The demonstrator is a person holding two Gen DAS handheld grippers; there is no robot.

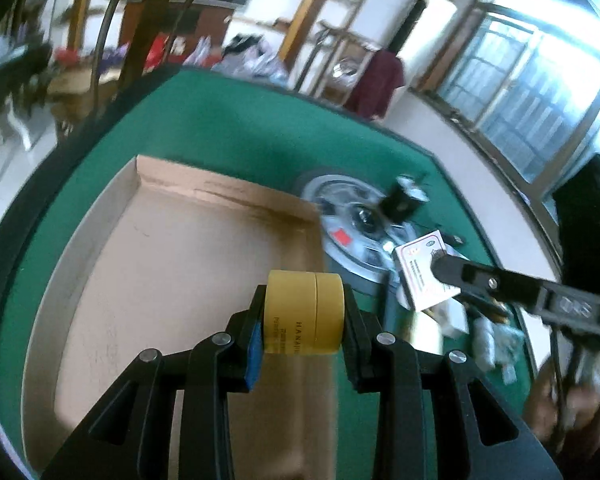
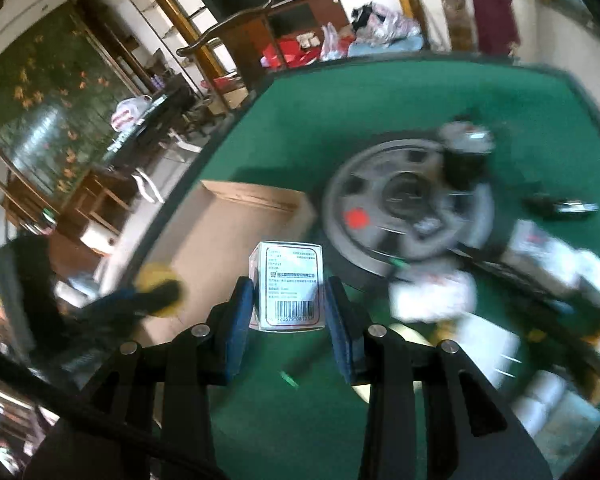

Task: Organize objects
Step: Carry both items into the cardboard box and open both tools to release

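My left gripper (image 1: 304, 316) is shut on a yellow tape roll (image 1: 304, 312) and holds it above the right edge of an open cardboard box (image 1: 171, 264) on the green table (image 1: 235, 128). My right gripper (image 2: 287, 296) is shut on a small white carton (image 2: 289, 284) with a barcode label, held above the table just right of the box (image 2: 227, 232). The right gripper (image 1: 436, 268) with its carton (image 1: 420, 268) shows in the left wrist view. The left gripper with the tape (image 2: 161, 288) shows blurred in the right wrist view.
A grey wheel (image 2: 408, 204) lies flat on the table right of the box, with a dark object (image 2: 464, 148) on its far rim. White packets and small items (image 2: 540, 280) crowd the right side. Chairs and shelves stand beyond the table.
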